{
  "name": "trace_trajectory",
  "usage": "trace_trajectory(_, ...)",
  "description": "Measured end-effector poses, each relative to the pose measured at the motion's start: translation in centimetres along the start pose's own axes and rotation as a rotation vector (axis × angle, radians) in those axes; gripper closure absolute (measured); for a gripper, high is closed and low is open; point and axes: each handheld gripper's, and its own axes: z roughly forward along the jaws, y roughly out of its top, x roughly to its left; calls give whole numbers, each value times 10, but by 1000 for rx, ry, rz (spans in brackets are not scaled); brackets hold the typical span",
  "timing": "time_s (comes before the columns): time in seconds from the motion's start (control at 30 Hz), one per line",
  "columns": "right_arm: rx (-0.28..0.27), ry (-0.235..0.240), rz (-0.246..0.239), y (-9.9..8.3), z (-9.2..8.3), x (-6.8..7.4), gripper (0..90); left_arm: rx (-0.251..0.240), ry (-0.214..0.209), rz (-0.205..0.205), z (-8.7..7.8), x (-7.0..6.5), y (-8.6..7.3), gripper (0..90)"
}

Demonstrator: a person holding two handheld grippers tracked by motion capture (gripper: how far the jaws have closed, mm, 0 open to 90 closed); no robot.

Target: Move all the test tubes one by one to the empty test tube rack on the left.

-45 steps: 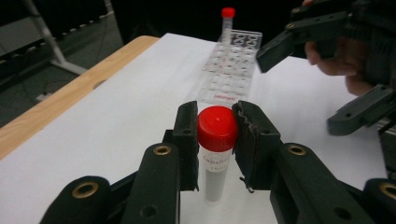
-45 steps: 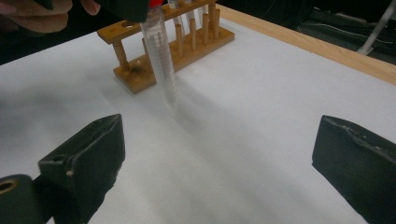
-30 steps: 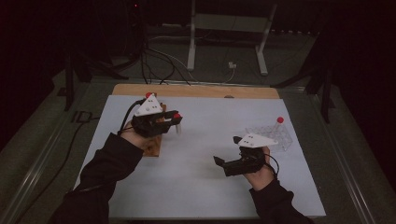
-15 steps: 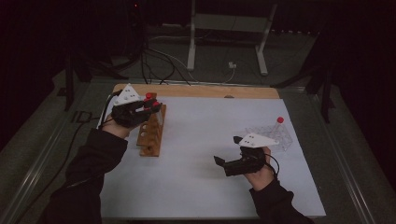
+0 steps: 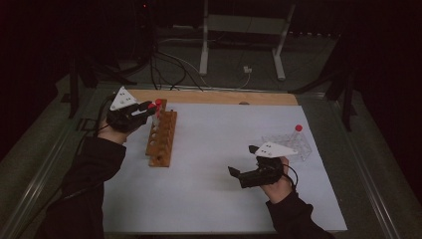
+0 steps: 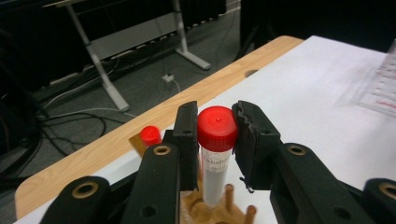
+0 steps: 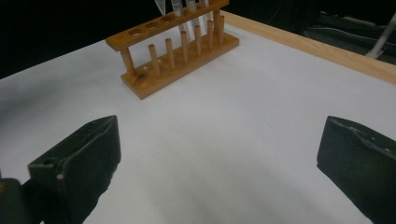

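Gripping a red-capped tube (image 6: pixel 215 154) upright just below its cap, the left gripper (image 6: pixel 214 140) holds it over the far end of the wooden rack (image 5: pixel 162 138), long axis vertical; the right gripper (image 5: pixel 243 175) rests released, well apart.

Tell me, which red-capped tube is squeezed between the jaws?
It is the red-capped tube held upright over the wooden rack by the left gripper. Another tube stands behind it, and a third stands in the clear rack.
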Motion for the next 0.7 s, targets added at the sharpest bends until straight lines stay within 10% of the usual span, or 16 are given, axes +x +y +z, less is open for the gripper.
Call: trace_trajectory(0.7,-2,-3,7,-1,-1,-3,0,99,-1,-53,29,1,-42,720)
